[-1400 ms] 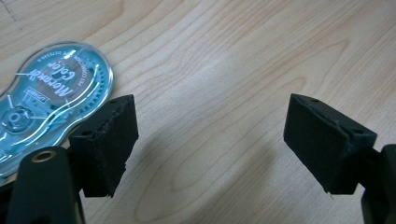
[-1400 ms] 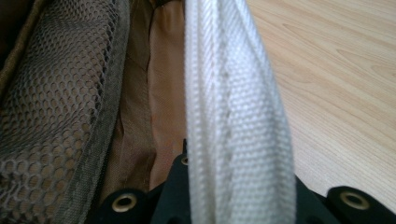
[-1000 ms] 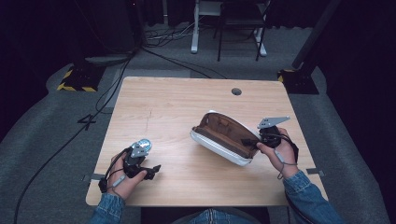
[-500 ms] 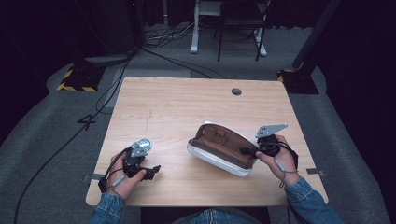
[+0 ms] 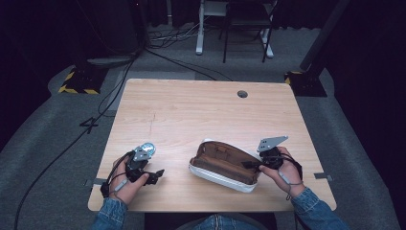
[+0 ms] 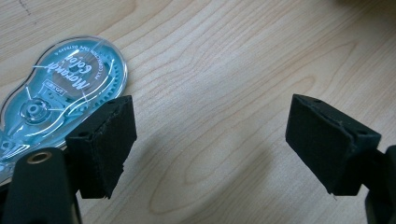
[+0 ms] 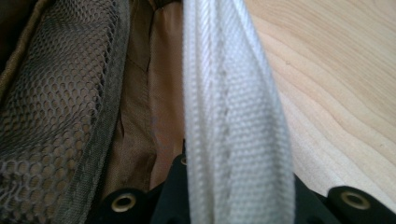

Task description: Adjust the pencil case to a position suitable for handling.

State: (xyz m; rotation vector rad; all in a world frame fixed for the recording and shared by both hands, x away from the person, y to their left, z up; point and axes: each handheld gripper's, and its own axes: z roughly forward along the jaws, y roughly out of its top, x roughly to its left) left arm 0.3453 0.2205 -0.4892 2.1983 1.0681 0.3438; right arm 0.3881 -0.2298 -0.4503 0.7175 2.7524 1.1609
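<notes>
Two grippers in play, both near the table's (image 5: 191, 110) front edge. Right gripper (image 5: 252, 164) is clamped on the near-right end of the pencil case (image 5: 222, 165): in the right gripper view the case's white woven rim (image 7: 233, 121) runs straight up from between the black jaws, pads pressed onto it from both sides. Case is open, brown lining (image 7: 161, 93) and a grey mesh pocket (image 7: 51, 102) visible inside, white shell outside. It lies on the wood at centre-right of the table, long axis running diagonally from upper left to lower right in the high view, right end at the gripper. Right hand (image 5: 282, 170) wraps the gripper body, denim sleeve (image 5: 313, 211) coming in from the bottom, grey three-cornered plate (image 5: 272, 142) on top. Left gripper (image 5: 153, 176) sits at the front-left of the table, jaws spread wide with bare wood between them, nothing pinched. Correction tape dispenser (image 6: 51, 93), clear blue plastic with white lettering, lies flat on the table just beside the left gripper's left pad (image 6: 105, 144), partly hidden behind it; whether pad and dispenser touch can't be told. In the high view the dispenser (image 5: 147, 149) shows just beyond the left hand (image 5: 127, 175). Dispenser and pencil case are apart, bare wood between them. Small round cable hole (image 5: 242, 94) near the table's far edge.
</notes>
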